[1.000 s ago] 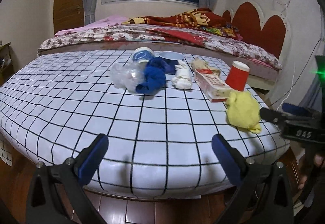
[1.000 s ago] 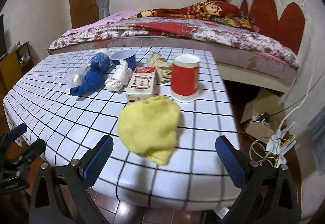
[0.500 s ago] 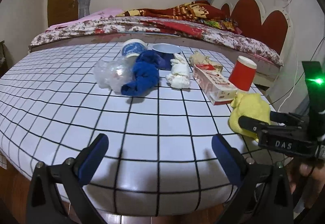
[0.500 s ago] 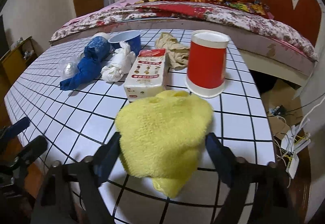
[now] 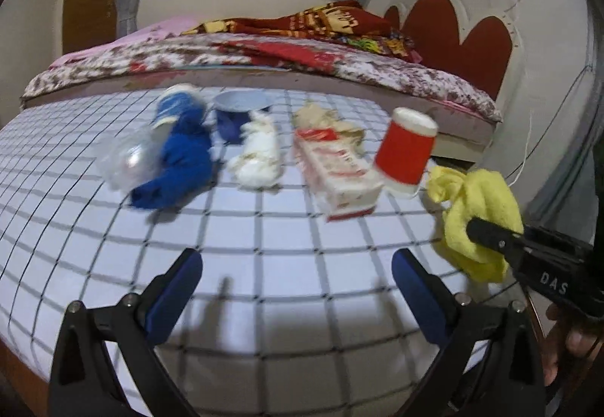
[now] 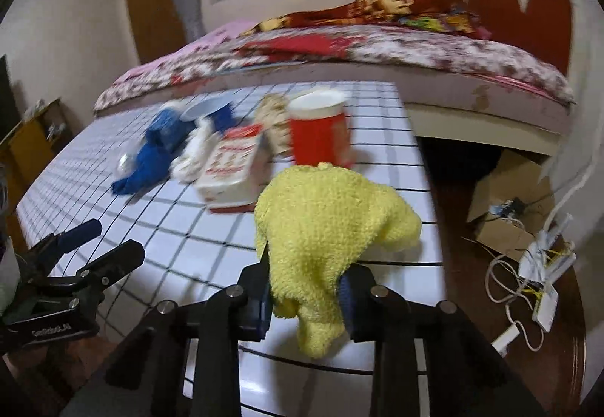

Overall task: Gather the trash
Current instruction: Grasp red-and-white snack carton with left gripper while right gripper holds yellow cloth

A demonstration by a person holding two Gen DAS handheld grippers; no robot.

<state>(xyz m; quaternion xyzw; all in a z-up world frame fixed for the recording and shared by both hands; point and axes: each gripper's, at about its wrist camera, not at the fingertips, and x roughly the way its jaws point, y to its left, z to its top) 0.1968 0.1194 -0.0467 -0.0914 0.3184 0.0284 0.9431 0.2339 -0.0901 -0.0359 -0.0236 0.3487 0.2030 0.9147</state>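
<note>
Right tongs [image 6: 304, 298]: two black fingers with blue pads, clamped on a fluffy yellow cloth [image 6: 328, 224], which bunches between them at the near right edge of the white black-grid table [image 6: 381, 115]; whether the cloth is clear of the table cannot be told.

Left tongs [image 5: 296, 288]: blue pads wide apart, holding nothing, over the near table edge.

On the table, left to right in the left wrist view:
- crumpled clear plastic bag [image 5: 126, 162]
- crumpled blue cloth [image 5: 177, 164], touching the bag
- blue-and-white cup lying on its side [image 5: 177, 105]
- blue bowl [image 5: 239, 111]
- wadded white tissue [image 5: 258, 156]
- red-and-white rectangular carton [image 5: 338, 173]
- crumpled beige paper [image 5: 324, 118] behind the carton
- upside-down red paper cup [image 5: 406, 150], just beside the yellow cloth
</note>
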